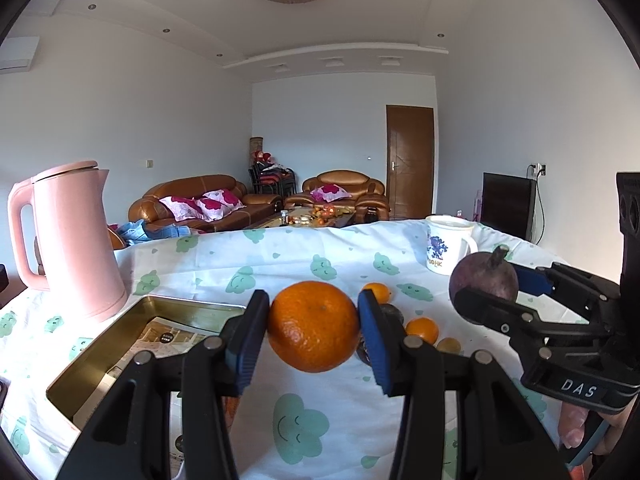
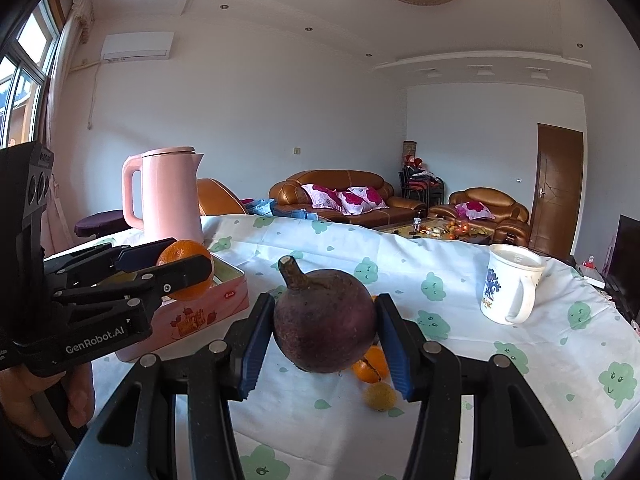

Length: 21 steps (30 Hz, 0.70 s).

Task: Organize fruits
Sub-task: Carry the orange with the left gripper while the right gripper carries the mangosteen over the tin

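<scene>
My left gripper is shut on a large orange, held above the cloud-print tablecloth. Just to its left lies an open tin with a gold inside and a printed sheet in its bottom. My right gripper is shut on a dark purple round fruit with a stalk. Each view shows the other gripper too: the right gripper with the purple fruit at right, the left gripper with the orange over the pink tin.
Two small oranges, a yellowish fruit and a dark fruit lie on the cloth between the grippers. A pink kettle stands behind the tin. A white mug stands at back right. The table edge curves behind.
</scene>
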Each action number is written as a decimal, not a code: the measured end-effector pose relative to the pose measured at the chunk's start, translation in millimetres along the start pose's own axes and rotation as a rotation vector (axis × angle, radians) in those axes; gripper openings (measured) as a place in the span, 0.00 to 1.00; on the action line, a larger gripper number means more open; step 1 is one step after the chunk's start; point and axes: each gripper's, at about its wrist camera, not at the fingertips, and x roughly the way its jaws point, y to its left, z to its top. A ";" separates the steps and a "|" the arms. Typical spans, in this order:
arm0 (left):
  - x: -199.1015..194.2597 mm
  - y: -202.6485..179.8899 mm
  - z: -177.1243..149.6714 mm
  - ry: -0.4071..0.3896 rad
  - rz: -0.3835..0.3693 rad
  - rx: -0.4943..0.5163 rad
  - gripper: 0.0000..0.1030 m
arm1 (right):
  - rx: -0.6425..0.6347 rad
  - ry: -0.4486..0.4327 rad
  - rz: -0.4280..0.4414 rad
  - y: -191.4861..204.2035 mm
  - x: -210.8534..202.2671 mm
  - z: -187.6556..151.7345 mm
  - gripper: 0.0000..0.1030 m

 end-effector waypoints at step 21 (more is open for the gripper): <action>1.1 70.2 7.0 0.057 0.118 -0.078 0.46 | -0.070 0.029 0.116 37.1 39.3 45.0 0.52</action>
